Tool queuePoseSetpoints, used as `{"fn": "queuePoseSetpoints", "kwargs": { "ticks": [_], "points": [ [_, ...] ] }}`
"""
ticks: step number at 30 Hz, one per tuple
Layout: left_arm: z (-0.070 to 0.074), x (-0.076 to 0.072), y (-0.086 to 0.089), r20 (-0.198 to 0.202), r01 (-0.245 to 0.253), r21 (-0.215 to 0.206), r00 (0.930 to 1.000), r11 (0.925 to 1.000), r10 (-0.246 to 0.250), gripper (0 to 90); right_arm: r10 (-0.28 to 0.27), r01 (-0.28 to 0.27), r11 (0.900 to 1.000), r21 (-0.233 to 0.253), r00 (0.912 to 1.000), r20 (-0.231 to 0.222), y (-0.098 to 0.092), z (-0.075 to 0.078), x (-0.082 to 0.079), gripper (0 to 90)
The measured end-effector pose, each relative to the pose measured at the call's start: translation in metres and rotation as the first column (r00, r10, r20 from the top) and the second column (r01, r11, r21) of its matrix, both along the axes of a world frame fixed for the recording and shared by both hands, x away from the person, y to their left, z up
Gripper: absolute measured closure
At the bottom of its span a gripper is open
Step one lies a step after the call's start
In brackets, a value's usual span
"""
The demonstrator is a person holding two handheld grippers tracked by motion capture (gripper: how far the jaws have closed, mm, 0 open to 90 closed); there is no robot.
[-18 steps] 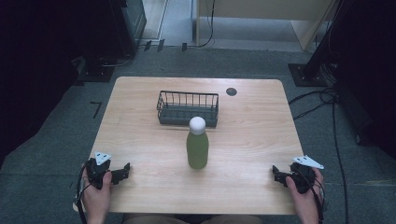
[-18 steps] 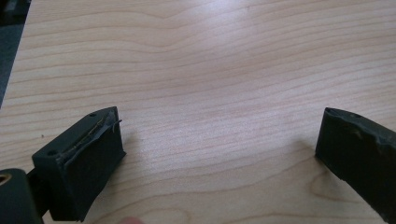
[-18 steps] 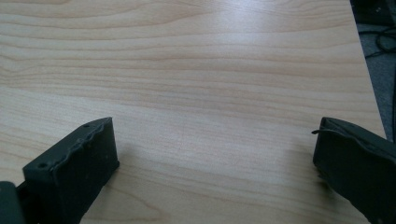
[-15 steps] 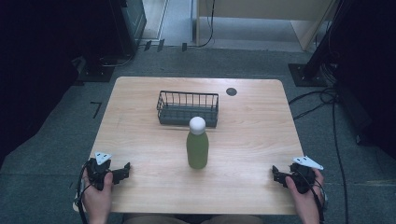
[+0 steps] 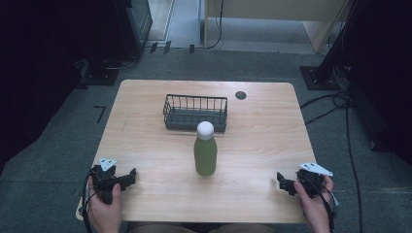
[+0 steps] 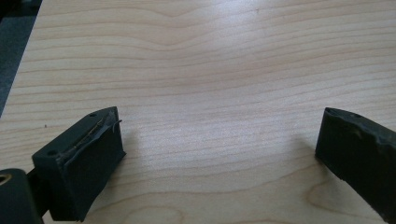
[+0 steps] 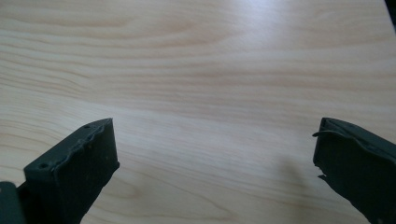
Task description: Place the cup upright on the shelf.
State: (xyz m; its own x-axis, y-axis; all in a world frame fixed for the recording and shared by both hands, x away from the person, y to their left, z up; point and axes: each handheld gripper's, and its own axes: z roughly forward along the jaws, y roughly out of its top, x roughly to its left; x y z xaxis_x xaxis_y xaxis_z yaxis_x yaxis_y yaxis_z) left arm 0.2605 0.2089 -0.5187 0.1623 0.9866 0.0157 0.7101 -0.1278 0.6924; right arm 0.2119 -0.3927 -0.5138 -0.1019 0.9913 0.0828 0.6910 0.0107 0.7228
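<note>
Olive-green metal-looking bottle with a round white cap (image 5: 205, 149) stands upright mid-table on the light wood tabletop (image 5: 262, 145), just in front of the black wire basket (image 5: 195, 112), apart from it, nothing touching it. Left gripper (image 5: 127, 175) sits well to the bottle's left near the front edge, jaws spread wide on bare wood; right gripper (image 5: 283, 180) sits well to the bottle's right, also near the front edge, jaws likewise wide apart, holding nothing. Handling guess: rigid body, smooth painted wall, so likely slippery under the pads; weight unknown, could be full. Tall and narrow, so it will tip if nudged high. I'd grab the straight cylinder section around mid-height, jaws square to the wall, not the tapering shoulder or the round cap, which would squirt out.
</note>
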Motion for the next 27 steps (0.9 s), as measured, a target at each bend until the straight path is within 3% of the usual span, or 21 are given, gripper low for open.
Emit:
{"fn": "queuePoseSetpoints", "kwargs": {
  "ticks": [7,17,24,27],
  "points": [
    [0.0,0.0,0.0,-0.001,0.001,0.0,1.0,1.0,-0.001,1.2,0.075,-0.076,0.997,0.024,0.9964,0.04,0.031,0.019,0.006,0.0],
    [0.0,0.0,0.0,0.001,0.0,0.0,1.0,1.0,0.0,1.2,0.16,-0.162,0.986,0.044,0.9855,0.057,0.072,0.028,0.016,0.0],
    [0.0,0.0,0.0,0.0,0.001,0.001,1.0,1.0,-0.001,1.2,0.241,-0.246,0.967,0.063,0.9678,0.071,0.101,0.035,0.019,0.0],
    [0.0,0.0,0.0,0.0,0.001,0.001,1.0,1.0,-0.001,1.2,0.291,-0.297,0.952,0.069,0.9533,0.081,0.116,0.038,0.02,0.0]
  ]
}}
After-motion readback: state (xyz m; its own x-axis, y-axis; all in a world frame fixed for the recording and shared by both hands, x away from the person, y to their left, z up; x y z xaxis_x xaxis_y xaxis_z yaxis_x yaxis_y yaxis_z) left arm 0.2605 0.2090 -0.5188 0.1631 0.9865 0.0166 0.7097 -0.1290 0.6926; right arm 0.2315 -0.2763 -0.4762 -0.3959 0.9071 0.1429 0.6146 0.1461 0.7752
